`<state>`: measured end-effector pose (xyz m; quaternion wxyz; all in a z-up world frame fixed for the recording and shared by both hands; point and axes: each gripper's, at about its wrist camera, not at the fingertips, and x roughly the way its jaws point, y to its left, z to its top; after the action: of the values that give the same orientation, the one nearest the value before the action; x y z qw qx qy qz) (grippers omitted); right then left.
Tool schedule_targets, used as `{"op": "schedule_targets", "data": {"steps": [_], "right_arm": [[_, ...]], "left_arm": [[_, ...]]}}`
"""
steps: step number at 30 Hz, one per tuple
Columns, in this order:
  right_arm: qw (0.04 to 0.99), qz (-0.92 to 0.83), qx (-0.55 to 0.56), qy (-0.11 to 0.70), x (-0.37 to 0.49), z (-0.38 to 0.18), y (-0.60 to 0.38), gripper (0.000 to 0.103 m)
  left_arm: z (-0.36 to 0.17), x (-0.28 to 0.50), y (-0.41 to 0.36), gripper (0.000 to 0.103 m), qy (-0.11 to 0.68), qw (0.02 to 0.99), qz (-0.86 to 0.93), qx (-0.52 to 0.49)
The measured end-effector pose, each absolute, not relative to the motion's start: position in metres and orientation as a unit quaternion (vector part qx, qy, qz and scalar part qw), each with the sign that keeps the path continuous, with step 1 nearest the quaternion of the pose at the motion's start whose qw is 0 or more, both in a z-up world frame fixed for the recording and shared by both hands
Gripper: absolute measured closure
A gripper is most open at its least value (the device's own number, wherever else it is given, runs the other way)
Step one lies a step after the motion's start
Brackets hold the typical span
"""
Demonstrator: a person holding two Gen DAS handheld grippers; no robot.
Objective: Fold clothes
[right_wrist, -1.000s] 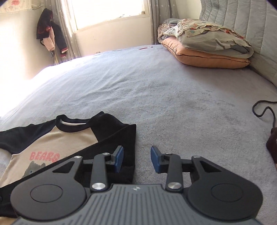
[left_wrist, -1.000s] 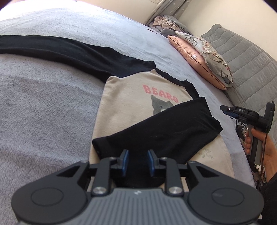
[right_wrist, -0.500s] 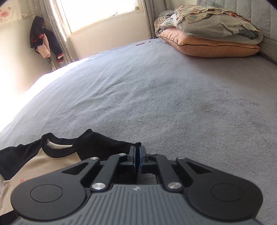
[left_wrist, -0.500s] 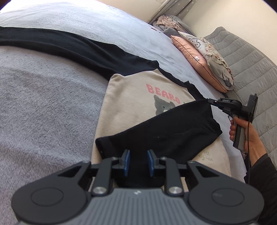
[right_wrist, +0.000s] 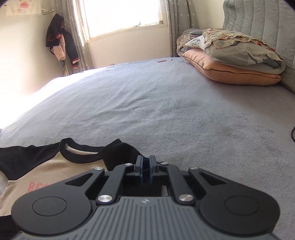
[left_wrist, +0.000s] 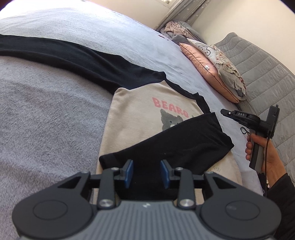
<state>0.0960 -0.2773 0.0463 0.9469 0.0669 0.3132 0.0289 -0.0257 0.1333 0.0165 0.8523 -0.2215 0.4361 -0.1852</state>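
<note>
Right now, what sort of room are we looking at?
Most likely a bedroom: a wide bed under a grey blanket, stacked pillows against a padded headboard, and a curtained window.

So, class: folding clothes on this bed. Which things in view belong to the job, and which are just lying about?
Belongs to the job:
- beige shirt printed BEARS
- its folded black sleeve
- its outstretched black sleeve
- left gripper, jaws opening
- right gripper, jaws opening

Just lying about:
- orange pillow
- patterned bedding on it
- clothes hanging by the window
</note>
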Motion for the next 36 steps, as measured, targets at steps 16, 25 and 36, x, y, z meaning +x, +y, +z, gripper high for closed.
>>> {"op": "schedule_targets", "data": {"steps": [16,25,36], "right_arm": [[0.922,0.100,0.117,0.356,0.025,0.047,-0.195,0.058],[0.926,0.111,0.044,0.359,0.025,0.040,-0.169,0.057],[0.927,0.118,0.011,0.357,0.024,0.038,-0.160,0.057]], "left_arm": [[0.045,0.042,0.358,0.056,0.293,0.821,0.091,-0.481],[0.043,0.137,0.473,0.044,0.302,0.846,0.173,-0.404],[0.022,0.189,0.450,0.075,0.348,0.898,0.140,-0.227]]}}
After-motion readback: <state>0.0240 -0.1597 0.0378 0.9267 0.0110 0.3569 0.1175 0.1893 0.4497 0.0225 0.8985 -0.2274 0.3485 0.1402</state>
